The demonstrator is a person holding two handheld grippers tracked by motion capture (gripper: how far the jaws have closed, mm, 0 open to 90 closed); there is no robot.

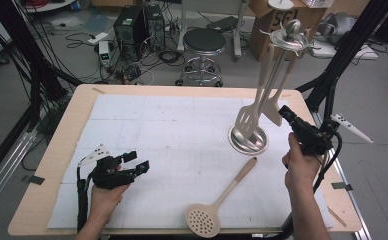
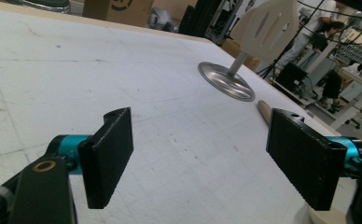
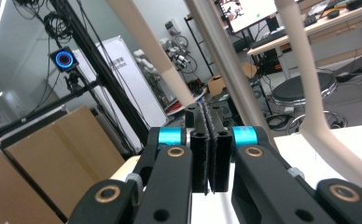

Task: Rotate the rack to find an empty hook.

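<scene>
While raised beside hanging spatulas, right hand-held gripper closed.

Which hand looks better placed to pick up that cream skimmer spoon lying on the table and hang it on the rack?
Probably the left gripper: it rests low on the table with jaws open. The cream perforated skimmer spoon lies between both hands. The right gripper is raised beside the metal utensil rack, jaws shut on nothing.
</scene>
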